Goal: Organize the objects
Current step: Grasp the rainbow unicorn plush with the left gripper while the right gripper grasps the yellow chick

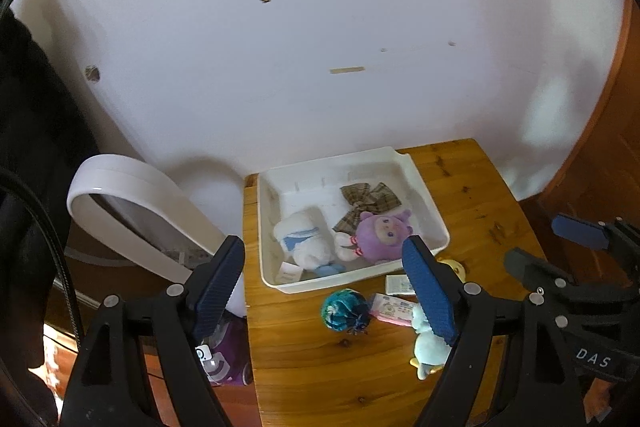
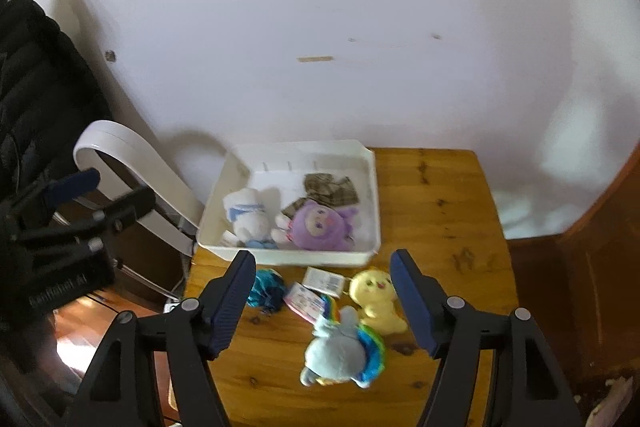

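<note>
Jaws wide apart, empty, both grippers: left (image 1: pixel 324 291), right (image 2: pixel 324 303). Bin (image 2: pixel 370 203) holds three; pony (image 2: pixel 344 347), chick (image 2: pixel 374 297), ball (image 2: pixel 266 287) left on table (image 2: pixel 440 227).

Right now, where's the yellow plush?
In the right wrist view, the yellow plush lies on the wooden table, just in front of the white bin, touching the rainbow-maned plush.

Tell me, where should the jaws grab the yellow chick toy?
Probably around its round head. The yellow chick lies face-up on the wooden table, head toward the white bin, so come straight down from above. The open right gripper is nearest. Close across the head's sides, clear of the rainbow pony touching its lower left.
</note>
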